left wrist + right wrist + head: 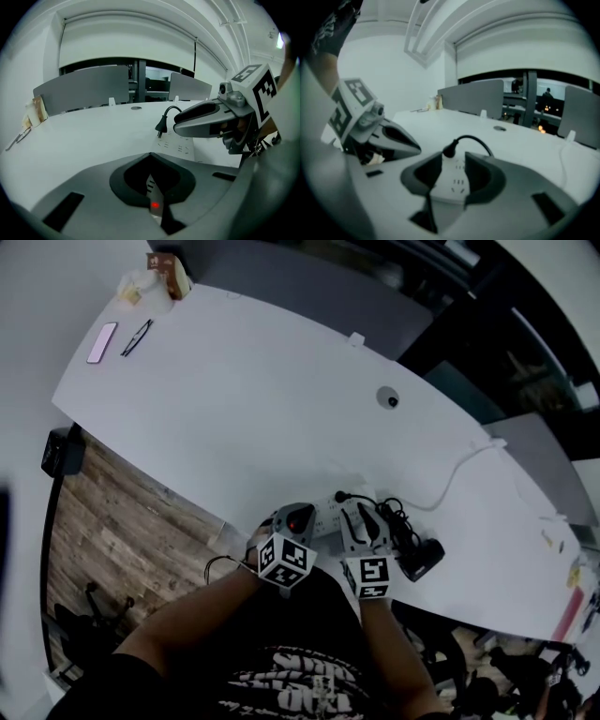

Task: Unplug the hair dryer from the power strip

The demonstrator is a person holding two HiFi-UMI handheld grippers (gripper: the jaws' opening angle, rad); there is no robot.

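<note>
Head view: left gripper [300, 518] slants down clamped on power strip [327, 516], right gripper [362, 515] jaws apart over it

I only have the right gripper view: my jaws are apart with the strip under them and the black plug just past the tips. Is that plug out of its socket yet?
Observer: In the left gripper view what looks like a pin shows under the plug, which tilts over the power strip's far end. It is partly out at least; I cannot say fully.
Operator: What is the left gripper on?
Observer: The strip's near end, tips together, the lit red switch showing behind them.
Operator: And the hair dryer?
Observer: Head view: it lies on the table right of the right gripper, its cord bunched between them.
</note>
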